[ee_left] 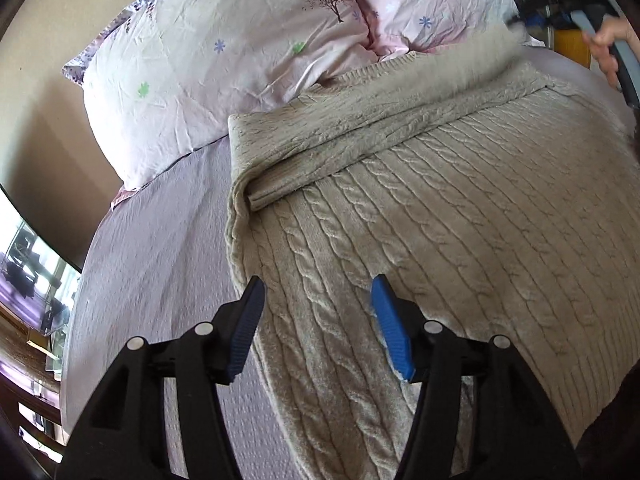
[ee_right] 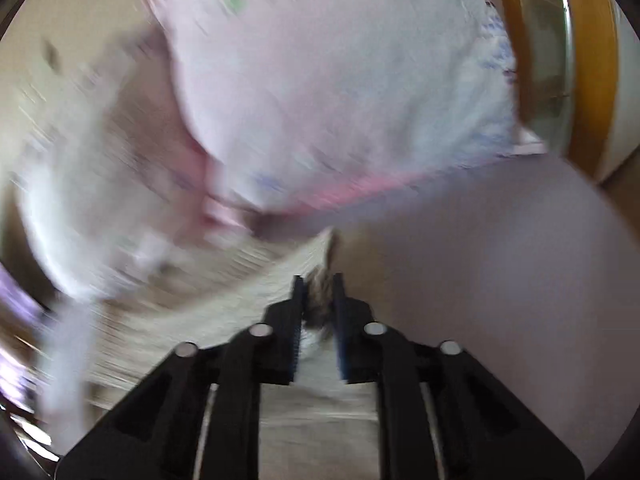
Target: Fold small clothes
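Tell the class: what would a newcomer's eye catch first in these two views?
The beige cable-knit sweater fills the bed's middle, its top part folded over. Floral pink pillows lie beyond it at the head. The left gripper hovers open above the knit's left edge, while the right gripper, in a blurred view, pinches beige fabric.

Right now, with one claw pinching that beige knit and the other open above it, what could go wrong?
1. The right gripper pinches only an edge of the cable-knit sweater; its view is motion-blurred, so the fabric might slip free.
2. The left gripper is open and pins nothing, so pulling could drag the folded-over flap crooked.
3. The pillow lies close and might snag.
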Tool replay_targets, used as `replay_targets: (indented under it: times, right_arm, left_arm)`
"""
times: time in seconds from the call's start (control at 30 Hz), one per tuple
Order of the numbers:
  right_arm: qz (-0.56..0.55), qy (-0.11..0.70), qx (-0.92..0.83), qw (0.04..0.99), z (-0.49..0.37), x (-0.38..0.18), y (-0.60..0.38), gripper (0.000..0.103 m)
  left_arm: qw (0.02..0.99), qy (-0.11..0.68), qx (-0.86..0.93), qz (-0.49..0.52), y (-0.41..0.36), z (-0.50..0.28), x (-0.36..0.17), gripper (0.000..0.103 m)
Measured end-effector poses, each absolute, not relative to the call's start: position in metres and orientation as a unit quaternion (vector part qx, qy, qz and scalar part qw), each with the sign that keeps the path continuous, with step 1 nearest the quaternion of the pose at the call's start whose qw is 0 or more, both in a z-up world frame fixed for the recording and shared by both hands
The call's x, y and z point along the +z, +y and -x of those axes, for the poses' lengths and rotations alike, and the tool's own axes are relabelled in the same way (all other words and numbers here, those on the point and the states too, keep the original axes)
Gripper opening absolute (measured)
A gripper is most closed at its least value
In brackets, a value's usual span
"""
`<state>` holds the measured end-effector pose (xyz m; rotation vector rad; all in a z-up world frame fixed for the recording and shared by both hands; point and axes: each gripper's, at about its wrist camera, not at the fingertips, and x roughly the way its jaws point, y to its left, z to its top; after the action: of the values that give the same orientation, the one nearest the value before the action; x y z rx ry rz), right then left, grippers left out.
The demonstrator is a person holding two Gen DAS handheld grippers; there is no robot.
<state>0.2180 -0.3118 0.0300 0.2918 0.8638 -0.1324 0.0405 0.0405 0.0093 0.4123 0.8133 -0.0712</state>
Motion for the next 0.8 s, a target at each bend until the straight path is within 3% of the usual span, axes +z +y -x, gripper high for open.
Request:
replay_targets:
  times: [0.07, 0.1, 0.13, 0.23, 0.3, 0.5, 0.63, 0.8]
  right_arm:
    - [-0.164, 0.395, -0.057, 0.902, -0.207, 0.032, -0.322, 0.037]
    - [-0.180, 0.371, -0.029, 0.911, -0.199, 0.036, -0.324, 0.053]
    - [-0.182, 0.361, -0.006, 0.915, -0.195, 0.038, -0.321, 0.056]
    - [-0.177, 0.392, 0.059, 0.901, -0.207, 0.027, -0.306, 0.057]
    - [-0.173, 0.470, 0.060, 0.863, -0.228, -0.007, -0.301, 0.064]
    - [-0.172, 0.436, 0.148, 0.871, -0.186, 0.016, -0.301, 0.064]
    - [-0.144, 0.414, 0.206, 0.875, -0.119, 0.035, -0.311, 0.079]
    - [-0.149, 0.435, 0.244, 0.854, -0.035, 0.022, -0.349, 0.079]
  left_arm:
    - [0.899, 0.393, -0.034, -0.190, 0.043, -0.039, 0.009, 0.058]
    - [0.900, 0.394, -0.034, -0.185, 0.045, -0.038, 0.009, 0.059]
    - [0.900, 0.395, -0.034, -0.181, 0.046, -0.040, 0.009, 0.059]
    - [0.901, 0.397, -0.034, -0.173, 0.048, -0.044, 0.009, 0.061]
    - [0.902, 0.395, -0.034, -0.171, 0.048, -0.045, 0.008, 0.061]
    - [0.911, 0.398, -0.099, -0.048, 0.087, -0.026, 0.024, 0.064]
    - [0.902, 0.412, -0.126, 0.039, 0.125, -0.013, 0.032, 0.066]
    - [0.860, 0.409, -0.256, 0.167, 0.165, 0.021, 0.035, 0.067]
